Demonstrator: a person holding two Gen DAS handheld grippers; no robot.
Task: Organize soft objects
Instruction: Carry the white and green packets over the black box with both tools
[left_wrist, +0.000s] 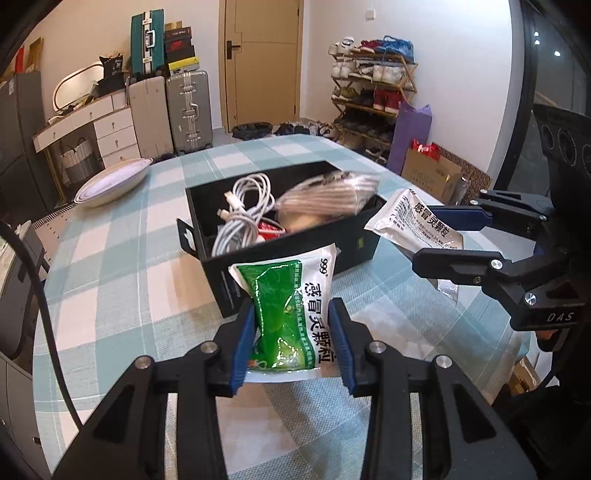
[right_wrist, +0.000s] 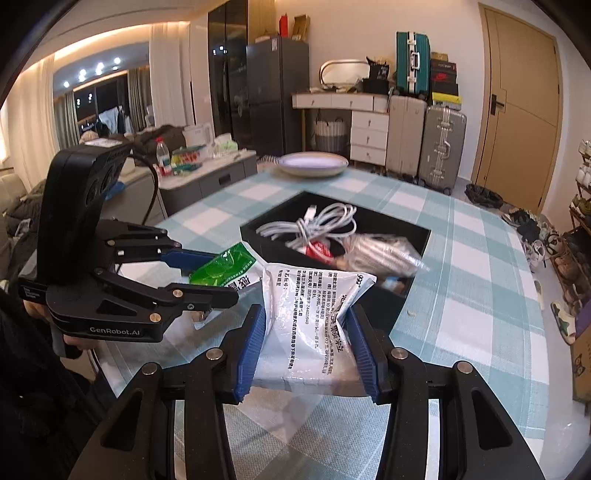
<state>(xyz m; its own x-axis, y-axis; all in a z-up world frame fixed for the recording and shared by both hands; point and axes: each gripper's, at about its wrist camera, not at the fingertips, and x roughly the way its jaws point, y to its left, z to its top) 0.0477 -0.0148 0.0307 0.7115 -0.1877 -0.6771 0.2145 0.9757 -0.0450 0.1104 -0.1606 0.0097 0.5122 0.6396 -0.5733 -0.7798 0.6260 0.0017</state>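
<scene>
My left gripper (left_wrist: 291, 317) is shut on a green and white medicine sachet (left_wrist: 286, 310), held above the table just before the black box (left_wrist: 295, 266). My right gripper (right_wrist: 306, 314) is shut on a second sachet (right_wrist: 310, 317), white printed side up, also near the box (right_wrist: 413, 295). The right gripper shows in the left wrist view (left_wrist: 439, 236) at the box's right end with its sachet (left_wrist: 413, 221). The left gripper shows in the right wrist view (right_wrist: 221, 273) with the green sachet (right_wrist: 225, 273). The box holds a white cable bundle (left_wrist: 243, 214), a clear plastic packet (left_wrist: 328, 199) and a red item (left_wrist: 269, 230).
The table wears a blue-and-white checked cloth (left_wrist: 122, 266). A shallow white bowl (left_wrist: 114, 181) sits at its far left edge. Beyond the table are suitcases (left_wrist: 188, 107), a drawer unit (left_wrist: 110, 129), a shoe rack (left_wrist: 373, 96) and a cardboard box (left_wrist: 428, 170).
</scene>
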